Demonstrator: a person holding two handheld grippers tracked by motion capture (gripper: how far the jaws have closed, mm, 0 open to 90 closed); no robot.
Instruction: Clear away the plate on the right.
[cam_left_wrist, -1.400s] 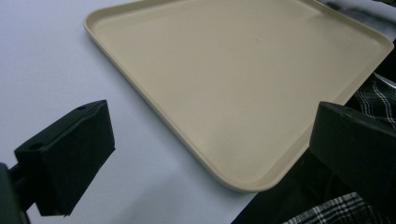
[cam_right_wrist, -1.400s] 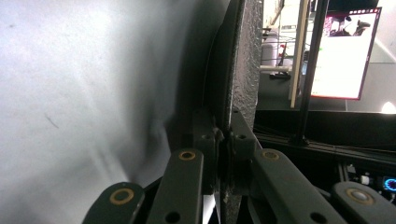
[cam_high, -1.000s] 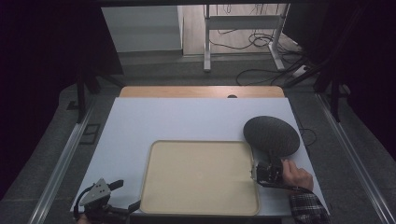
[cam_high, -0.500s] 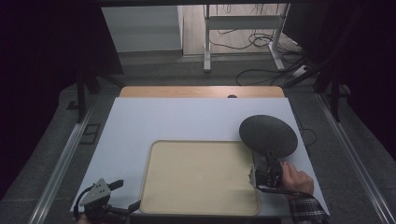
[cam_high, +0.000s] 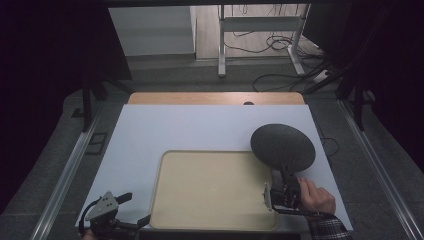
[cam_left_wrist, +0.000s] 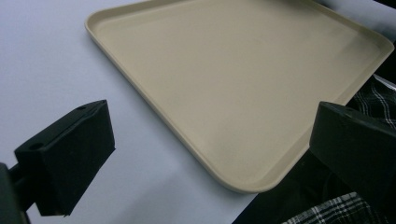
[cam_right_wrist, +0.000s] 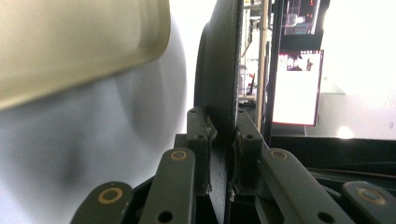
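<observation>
Shifted toward the tray, plate rim hides inside right tool.

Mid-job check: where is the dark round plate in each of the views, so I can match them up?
High view: dark round plate right of centre, overlapping the tray's far right corner.
Left gripper view: not in it.
Right gripper view: dark round plate edge-on at centre, clamped in the right hand-held gripper.
Shared landmark: beige tray.

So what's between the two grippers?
The tan tray lies between the left gripper and the right gripper, seen in the high view.
</observation>
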